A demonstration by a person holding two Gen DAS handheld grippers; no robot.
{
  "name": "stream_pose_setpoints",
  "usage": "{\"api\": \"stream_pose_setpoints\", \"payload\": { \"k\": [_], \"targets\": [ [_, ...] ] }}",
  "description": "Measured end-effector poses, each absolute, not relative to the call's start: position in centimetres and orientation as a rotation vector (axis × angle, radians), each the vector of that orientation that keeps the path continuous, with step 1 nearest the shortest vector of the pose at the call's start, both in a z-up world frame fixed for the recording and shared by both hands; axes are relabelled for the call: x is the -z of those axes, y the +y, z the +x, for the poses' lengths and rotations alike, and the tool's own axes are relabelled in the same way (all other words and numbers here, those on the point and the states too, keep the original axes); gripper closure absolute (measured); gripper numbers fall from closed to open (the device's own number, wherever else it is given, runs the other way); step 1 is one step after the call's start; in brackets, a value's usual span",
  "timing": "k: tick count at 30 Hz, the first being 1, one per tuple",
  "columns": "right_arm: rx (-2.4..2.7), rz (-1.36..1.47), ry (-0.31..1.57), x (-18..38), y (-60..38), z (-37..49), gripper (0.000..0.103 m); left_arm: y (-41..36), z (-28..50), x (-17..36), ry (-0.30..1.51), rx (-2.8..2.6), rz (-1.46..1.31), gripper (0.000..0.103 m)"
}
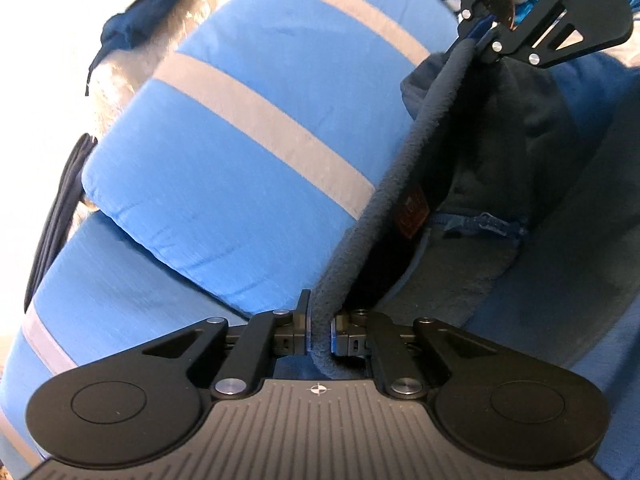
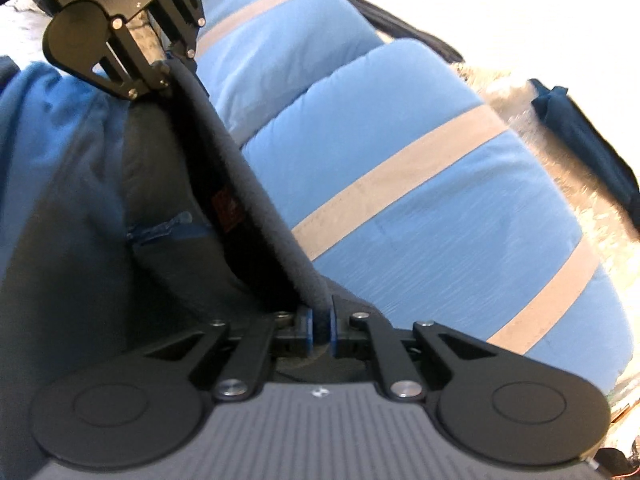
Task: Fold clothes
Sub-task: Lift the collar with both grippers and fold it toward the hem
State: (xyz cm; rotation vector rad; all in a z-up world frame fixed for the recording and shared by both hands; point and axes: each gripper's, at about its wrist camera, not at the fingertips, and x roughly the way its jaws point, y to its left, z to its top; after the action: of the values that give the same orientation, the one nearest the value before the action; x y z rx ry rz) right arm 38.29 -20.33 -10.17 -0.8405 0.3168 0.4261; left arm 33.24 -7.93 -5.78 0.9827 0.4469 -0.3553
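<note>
Left wrist view: the left gripper (image 1: 319, 334) pinches one end of a dark grey fleece (image 1: 480, 184) along its thick rolled edge, blue pads pressed onto the fabric. That edge runs taut up to the right gripper (image 1: 490, 26), clamped on its other end. Right wrist view shows the same from the other side: the right gripper (image 2: 319, 330) nips the edge, the left gripper (image 2: 170, 62) at the far end. An orange label (image 1: 412, 216) and a blue zip (image 1: 480, 224) sit just below the edge. Beside the fleece lies a blue cushion (image 1: 256, 140) with grey stripes; a dark navy cloth (image 1: 132, 26) lies beyond the cushion.
</note>
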Motion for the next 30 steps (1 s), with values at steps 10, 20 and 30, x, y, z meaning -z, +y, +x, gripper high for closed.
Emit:
{"api": "stream_pose_setpoints", "payload": {
  "k": [10, 20, 30],
  "targets": [
    [-0.429, -0.762, 0.332, 6.8, -21.3, 35.5, 0.096, -8.0, 27.1, 5.4, 0.467, 0.417, 0.955, 0.096],
    [-0.41, -0.757, 0.376, 11.7, -20.6, 28.9, 0.096, -8.1, 24.1, 7.6, 0.521, 0.439, 0.933, 0.096],
    [-0.348, -0.735, 0.407, 13.2, -20.0, 32.2, 0.096, -9.2, 28.6, 8.8, 0.542, 0.346, 0.866, 0.096]
  ]
}}
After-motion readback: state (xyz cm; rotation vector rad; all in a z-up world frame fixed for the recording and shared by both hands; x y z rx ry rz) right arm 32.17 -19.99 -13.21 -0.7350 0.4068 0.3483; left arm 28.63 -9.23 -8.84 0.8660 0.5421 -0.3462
